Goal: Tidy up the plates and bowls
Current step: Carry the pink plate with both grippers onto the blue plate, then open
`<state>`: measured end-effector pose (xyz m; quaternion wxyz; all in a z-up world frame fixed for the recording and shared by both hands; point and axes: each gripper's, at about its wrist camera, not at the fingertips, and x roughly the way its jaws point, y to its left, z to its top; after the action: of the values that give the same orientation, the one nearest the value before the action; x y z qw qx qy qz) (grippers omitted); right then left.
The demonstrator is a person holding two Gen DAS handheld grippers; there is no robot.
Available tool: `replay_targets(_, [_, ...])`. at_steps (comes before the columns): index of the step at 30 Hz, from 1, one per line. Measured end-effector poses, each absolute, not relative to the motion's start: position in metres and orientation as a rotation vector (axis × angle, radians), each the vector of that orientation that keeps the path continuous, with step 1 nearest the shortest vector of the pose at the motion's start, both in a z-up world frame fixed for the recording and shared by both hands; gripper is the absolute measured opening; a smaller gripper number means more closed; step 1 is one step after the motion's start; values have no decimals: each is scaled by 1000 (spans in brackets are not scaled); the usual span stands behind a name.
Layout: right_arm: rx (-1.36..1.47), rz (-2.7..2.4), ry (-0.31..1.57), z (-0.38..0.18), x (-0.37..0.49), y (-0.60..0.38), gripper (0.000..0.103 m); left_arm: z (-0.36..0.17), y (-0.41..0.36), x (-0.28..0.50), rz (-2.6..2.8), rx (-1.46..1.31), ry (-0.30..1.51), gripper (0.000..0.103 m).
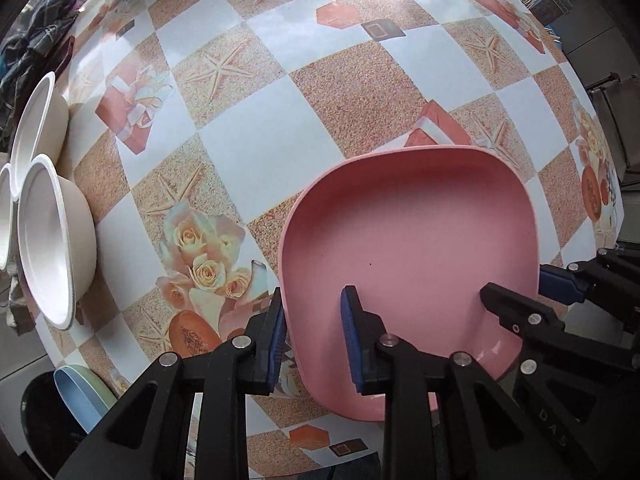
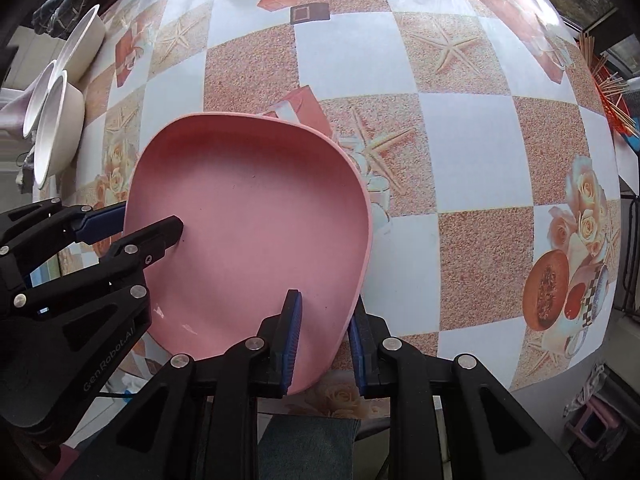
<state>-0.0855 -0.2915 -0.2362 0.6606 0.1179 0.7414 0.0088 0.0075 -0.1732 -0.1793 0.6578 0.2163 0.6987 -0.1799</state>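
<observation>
While both grippers' fingers are clamping opposite rims of the pink plate (image 1: 408,240) above the near tabletop (image 1: 260,152), the white bowls (image 1: 52,236) are sitting unstacked at far left, sorting seemingly barely begun.

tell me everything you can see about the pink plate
The pink plate is a rounded-square dish with a raised rim, matte and plastic-looking, empty apart from a few tiny dark specks. It is over the patterned tablecloth, seemingly tilted. The left gripper is shut on its rim on one side and the right gripper on the other, each with one finger inside the dish and one outside. Nothing else touches it.
</observation>
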Motion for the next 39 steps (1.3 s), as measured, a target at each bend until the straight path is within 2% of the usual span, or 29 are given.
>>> replay_targets(7, [265,89,1704,-235,-87,-223,25,-175,-98,3,-304,418,1615,29])
replay_targets(12, [149,41,1704,-233,-89,-201,25,-165,-66,-5,-293,368,1615,30])
replay_targets(16, [201,35,1706,-232,-88,-205,25,-162,-64,-7,-309,393,1615,30])
replay_targets(19, [255,15,1704,-233,-84,-219,25,-183,-108,0,-334,397,1619,30])
replay_targets(24, [191,6,1731,-234,-78,-216,26,-181,-116,3,-392,405,1640,28])
replay_targets(33, [334,54,1802,-244,-102,-208,25,-167,-79,-20,-422,443,1680,28])
replay_targets(39, [277,137,1818,-235,-101,-179,25,-154,-43,-30,-378,400,1685,28])
